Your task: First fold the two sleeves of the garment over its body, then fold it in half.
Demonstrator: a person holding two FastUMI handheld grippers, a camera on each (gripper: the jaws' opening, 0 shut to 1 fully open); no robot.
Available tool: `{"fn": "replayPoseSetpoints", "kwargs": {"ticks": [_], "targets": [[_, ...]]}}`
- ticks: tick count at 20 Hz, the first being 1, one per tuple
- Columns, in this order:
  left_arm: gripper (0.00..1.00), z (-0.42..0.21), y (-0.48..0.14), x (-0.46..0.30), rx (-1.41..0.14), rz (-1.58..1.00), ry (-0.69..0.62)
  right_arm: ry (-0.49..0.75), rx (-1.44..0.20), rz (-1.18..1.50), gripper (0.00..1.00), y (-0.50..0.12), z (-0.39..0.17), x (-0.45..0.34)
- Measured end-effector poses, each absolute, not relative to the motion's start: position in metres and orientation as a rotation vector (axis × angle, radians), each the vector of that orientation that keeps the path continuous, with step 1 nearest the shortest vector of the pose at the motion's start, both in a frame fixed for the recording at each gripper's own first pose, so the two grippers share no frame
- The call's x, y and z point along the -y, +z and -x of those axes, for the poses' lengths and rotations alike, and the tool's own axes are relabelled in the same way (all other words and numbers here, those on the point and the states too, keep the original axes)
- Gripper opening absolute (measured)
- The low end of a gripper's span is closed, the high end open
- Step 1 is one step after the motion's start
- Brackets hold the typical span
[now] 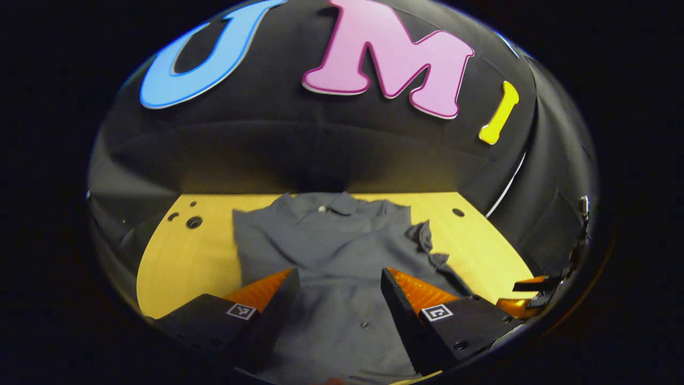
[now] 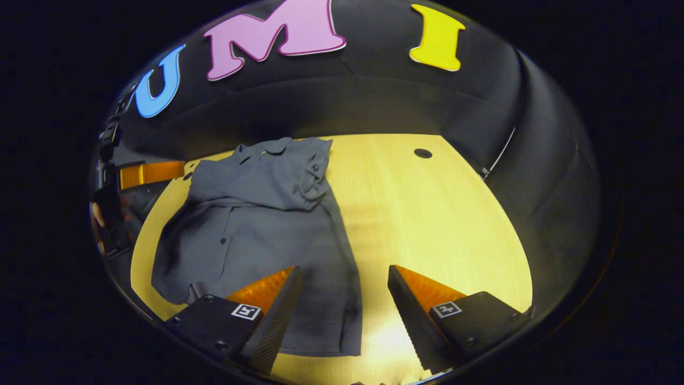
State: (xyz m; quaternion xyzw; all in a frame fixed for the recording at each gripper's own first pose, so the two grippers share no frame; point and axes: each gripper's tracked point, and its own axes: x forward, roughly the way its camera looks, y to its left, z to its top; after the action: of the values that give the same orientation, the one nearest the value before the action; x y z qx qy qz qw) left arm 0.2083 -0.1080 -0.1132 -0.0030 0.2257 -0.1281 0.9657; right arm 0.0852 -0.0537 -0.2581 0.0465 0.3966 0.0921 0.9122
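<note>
A grey button-front shirt (image 1: 331,251) lies spread flat on the yellow wooden table (image 2: 427,214), collar (image 1: 342,204) toward the booth's back wall and hem toward the cameras. In the right gripper view one sleeve (image 2: 312,171) is folded inward over the chest, its buttoned cuff lying rumpled on the upper body. The other sleeve also appears to be folded in, though its edge is hard to trace. The body is not yet folded in half.

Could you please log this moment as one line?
shirt: flat on table, sleeves folded over body | left gripper: open, empty | right gripper: open, empty | half-fold: not done
</note>
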Motion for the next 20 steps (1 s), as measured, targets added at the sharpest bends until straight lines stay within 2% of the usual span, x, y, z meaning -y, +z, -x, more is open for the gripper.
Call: {"fn": "replayPoseSetpoints", "kwargs": {"ticks": [5,6,7,10,20], "targets": [[0.96,-0.135,-0.177,0.020,-0.578,0.033,-0.118,0.173,-0.885,-0.107,1.00,-0.285,-0.056,0.046],[0.92,-0.121,-0.190,0.003,-0.601,0.019,-0.089,0.164,-0.897,-0.107,1.00,-0.289,-0.051,0.048],[0.96,-0.108,-0.203,-0.014,-0.620,0.007,-0.058,0.156,-0.914,-0.104,1.00,-0.294,-0.044,0.049],[0.96,-0.078,-0.228,-0.046,-0.676,0.013,-0.001,0.142,-0.945,-0.102,1.00,-0.305,-0.033,0.051],[0.96,-0.055,-0.286,-0.058,-0.798,-0.001,0.025,0.080,-1.011,-0.096,1.00,-0.336,-0.020,0.050]]}}
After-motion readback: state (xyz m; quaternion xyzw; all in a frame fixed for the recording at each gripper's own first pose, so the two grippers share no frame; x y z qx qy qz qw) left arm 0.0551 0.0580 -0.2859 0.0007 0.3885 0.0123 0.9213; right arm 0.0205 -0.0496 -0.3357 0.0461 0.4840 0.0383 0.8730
